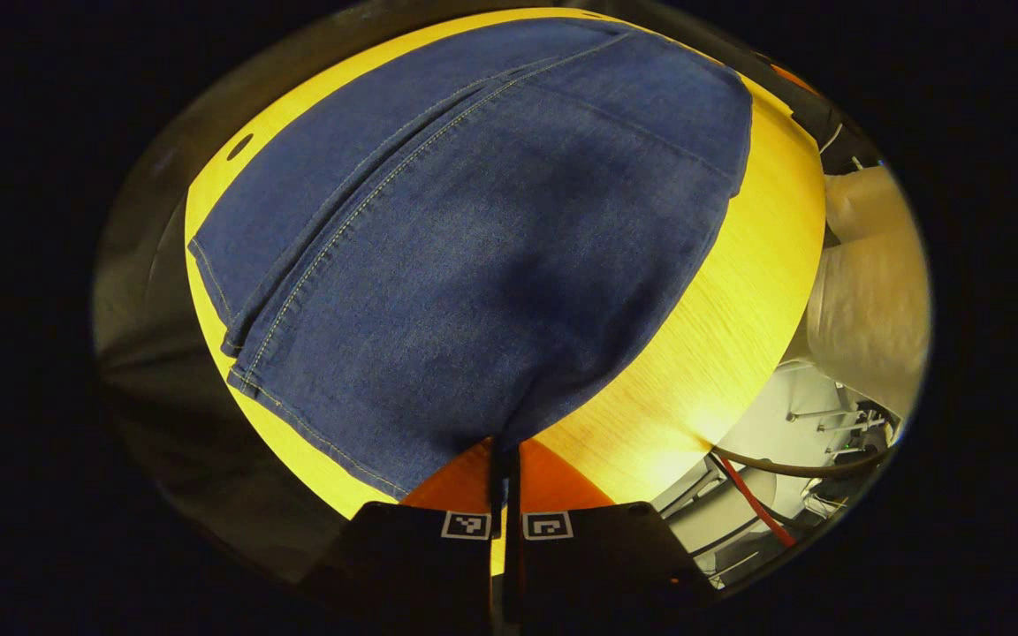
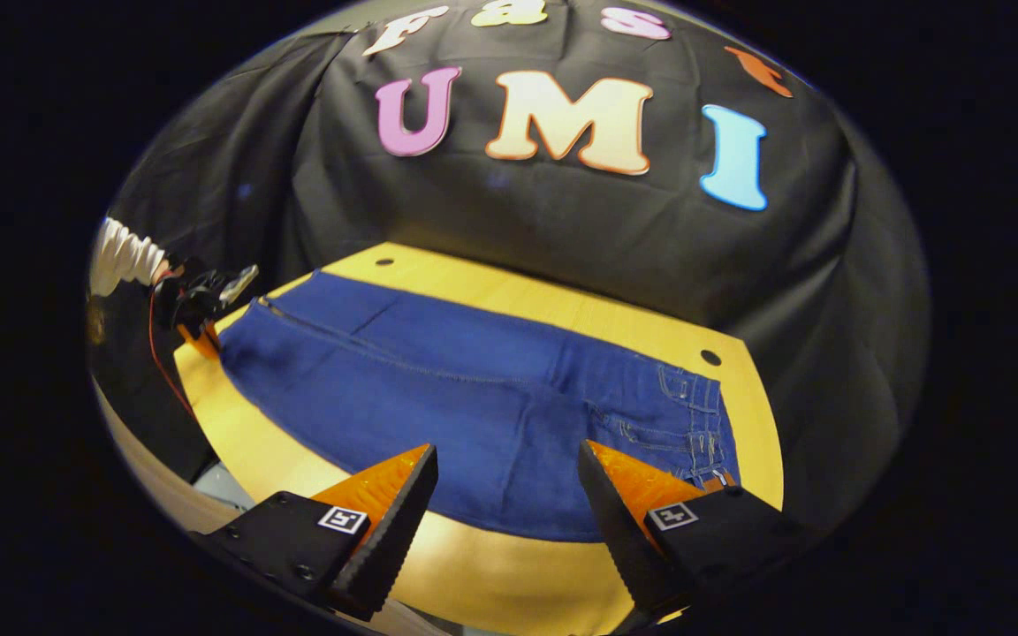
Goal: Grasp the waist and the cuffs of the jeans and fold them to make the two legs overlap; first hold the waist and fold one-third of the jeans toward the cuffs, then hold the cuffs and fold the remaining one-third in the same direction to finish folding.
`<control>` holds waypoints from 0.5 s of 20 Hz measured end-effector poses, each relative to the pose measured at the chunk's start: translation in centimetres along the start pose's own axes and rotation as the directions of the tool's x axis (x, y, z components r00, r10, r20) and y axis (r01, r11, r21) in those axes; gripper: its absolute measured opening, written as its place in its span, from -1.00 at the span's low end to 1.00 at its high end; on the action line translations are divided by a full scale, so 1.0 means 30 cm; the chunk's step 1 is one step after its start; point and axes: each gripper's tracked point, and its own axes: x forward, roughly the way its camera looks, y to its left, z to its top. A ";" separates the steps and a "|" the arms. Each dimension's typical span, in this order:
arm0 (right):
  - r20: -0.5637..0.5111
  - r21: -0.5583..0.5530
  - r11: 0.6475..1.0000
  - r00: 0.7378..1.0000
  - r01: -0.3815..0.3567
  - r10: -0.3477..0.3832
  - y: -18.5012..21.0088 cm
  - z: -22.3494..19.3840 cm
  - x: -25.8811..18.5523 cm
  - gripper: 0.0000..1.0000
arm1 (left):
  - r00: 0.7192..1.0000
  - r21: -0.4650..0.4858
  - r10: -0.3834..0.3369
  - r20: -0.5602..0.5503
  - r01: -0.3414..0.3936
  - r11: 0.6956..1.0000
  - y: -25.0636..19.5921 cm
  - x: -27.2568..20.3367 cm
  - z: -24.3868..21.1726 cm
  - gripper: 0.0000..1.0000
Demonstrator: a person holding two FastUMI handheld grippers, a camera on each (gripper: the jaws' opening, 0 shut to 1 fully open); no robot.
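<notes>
Left gripper view: left gripper [image 1: 505, 459] has its fingers clamped together on the jeans [image 1: 474, 247] at the cuff edge, denim spreading ahead over the table [image 1: 721, 318]. Right gripper view: right gripper [image 2: 505, 495] hangs with fingers apart, the waist just beyond its right finger; closing here risks missing it and skewing the fold.

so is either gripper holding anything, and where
The left gripper pinches the jeans at their near edge by the cuffs; the right gripper is open, holding nothing.

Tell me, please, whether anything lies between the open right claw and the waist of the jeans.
Nothing visible does. In the right gripper view the right claw hovers open over the near edge of the jeans, and the waist lies flat on the table to its right, with bare denim between.
</notes>
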 end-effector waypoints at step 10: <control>-0.520 -0.427 0.836 0.850 -0.345 0.086 -0.247 -0.439 0.114 0.97 | 0.996 0.020 0.061 -0.067 -0.060 0.998 -0.004 0.010 -0.015 -1.00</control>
